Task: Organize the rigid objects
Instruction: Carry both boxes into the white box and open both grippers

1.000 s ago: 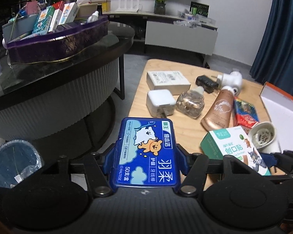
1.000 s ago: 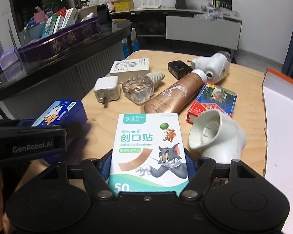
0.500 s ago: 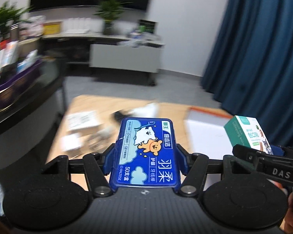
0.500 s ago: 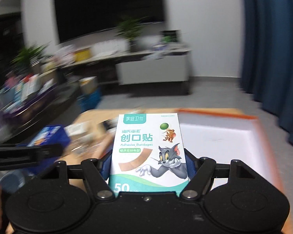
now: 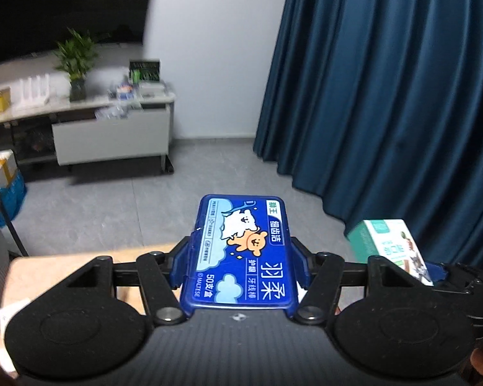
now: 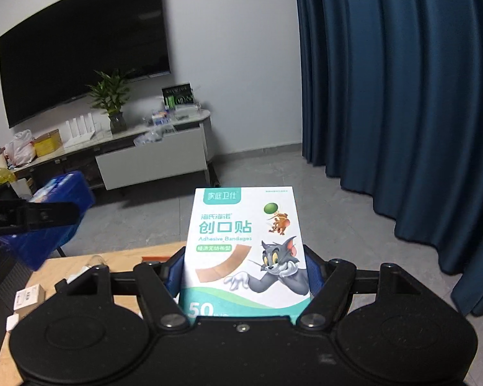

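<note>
Inventory, ref. landmark = wooden table [image 6: 119, 259], low in both views.

1. Left gripper [image 5: 241, 251]: your jaws are closed to the width of the blue floss-pick case [image 5: 241, 251], gripping both long edges. Case's long axis runs straight out along the fingers, label up. Held above and beyond the table's far edge, well off its surface.

2. Right gripper [image 6: 244, 257]: jaws pinched on the adhesive bandage box [image 6: 244, 247] (Tom & Jerry print, "50"), sides clamped, long axis also forward along the fingers. Also raised above the table, over its far side.

3. Relation that matters: both items are in hand already, so no reach is needed; the drop spot is what counts. No bin or tray shows in either view, so which way it lies from the grippers can't be told. Bandage box [image 5: 389, 244] sits to the right of the floss case, roughly level, grippers near but apart. Neither hand reads as nearer.

4. Containers: none visible. On the table's left part: small white boxes [image 6: 29, 296] and a clear item, too blurred to name.

5. Beyond the table: grey floor, TV cabinet [image 6: 151, 157], potted plant [image 6: 111, 99], blue curtain [image 6: 402, 96].
</note>
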A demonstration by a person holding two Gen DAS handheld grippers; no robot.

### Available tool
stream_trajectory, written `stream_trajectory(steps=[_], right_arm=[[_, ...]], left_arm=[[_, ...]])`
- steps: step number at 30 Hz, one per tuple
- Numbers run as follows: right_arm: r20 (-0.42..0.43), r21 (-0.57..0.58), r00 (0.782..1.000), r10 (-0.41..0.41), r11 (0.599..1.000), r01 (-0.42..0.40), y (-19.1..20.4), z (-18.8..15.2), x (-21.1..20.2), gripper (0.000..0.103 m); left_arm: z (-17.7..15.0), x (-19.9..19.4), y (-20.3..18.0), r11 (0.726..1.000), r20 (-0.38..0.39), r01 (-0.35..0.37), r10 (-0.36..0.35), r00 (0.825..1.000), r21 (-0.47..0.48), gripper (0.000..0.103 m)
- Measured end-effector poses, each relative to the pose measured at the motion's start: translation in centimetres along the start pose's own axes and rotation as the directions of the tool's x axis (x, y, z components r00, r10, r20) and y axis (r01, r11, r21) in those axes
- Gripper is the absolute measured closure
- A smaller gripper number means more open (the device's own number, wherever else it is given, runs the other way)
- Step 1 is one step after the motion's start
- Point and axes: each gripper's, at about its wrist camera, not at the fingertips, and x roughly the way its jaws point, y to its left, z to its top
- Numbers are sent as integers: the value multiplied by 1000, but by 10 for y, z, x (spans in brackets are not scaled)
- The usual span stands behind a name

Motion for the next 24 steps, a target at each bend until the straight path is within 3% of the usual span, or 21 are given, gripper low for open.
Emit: stream_trajectory(steps=[6,11,17,20,24], right_arm=[[-106,0,994,29,1000,-29,2,-16,55,19],[-146,8,988,42,999,-41,4,-21,83,19],[-191,-16,981,34,999,-38,7,-24,114,19],[-211,-23,977,27,999,-33,7,-26,127,19],[-225,-27,974,22,999,-29,6,-29,138,19]], left_arm=[[-39,57,16,999,-129,-38,34,991,-29,40],[-51,84,30,997,-173,-61,54,983,-36,40],[-52,102,27,996,-194,-85,75,978,-39,40],[-36,103,9,995,-199,-95,87,976,-29,40],[-31,107,13,995,-213,-98,88,973,-36,40]])
